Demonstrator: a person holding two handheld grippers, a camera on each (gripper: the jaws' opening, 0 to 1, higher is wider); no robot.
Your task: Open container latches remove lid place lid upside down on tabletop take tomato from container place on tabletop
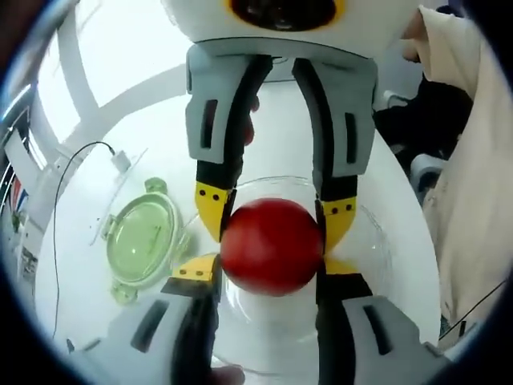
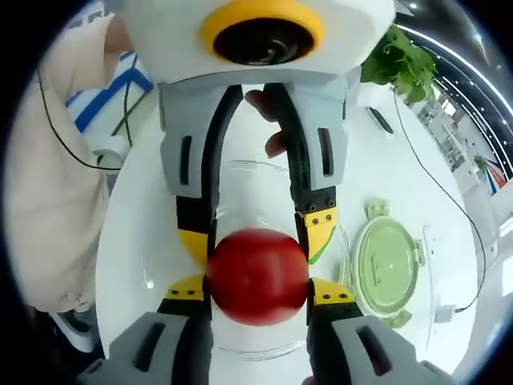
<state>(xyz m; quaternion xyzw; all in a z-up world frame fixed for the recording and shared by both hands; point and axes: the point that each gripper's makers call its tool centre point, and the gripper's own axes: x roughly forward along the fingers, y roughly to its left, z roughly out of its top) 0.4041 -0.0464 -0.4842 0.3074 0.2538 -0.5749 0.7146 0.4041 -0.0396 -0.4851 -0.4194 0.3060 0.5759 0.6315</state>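
White tabletop: both hand-held grippers pinch tomato; no legible writing.

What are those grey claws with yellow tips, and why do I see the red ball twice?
The claws are two grippers that a person holds, one in each hand. Each carries a camera, so you get two pictures of one moment: one looks along the left gripper, the other along the right gripper. The red ball is a tomato. Both grippers' jaws press its sides, above a clear container. The green lid lies beside it on the white table.
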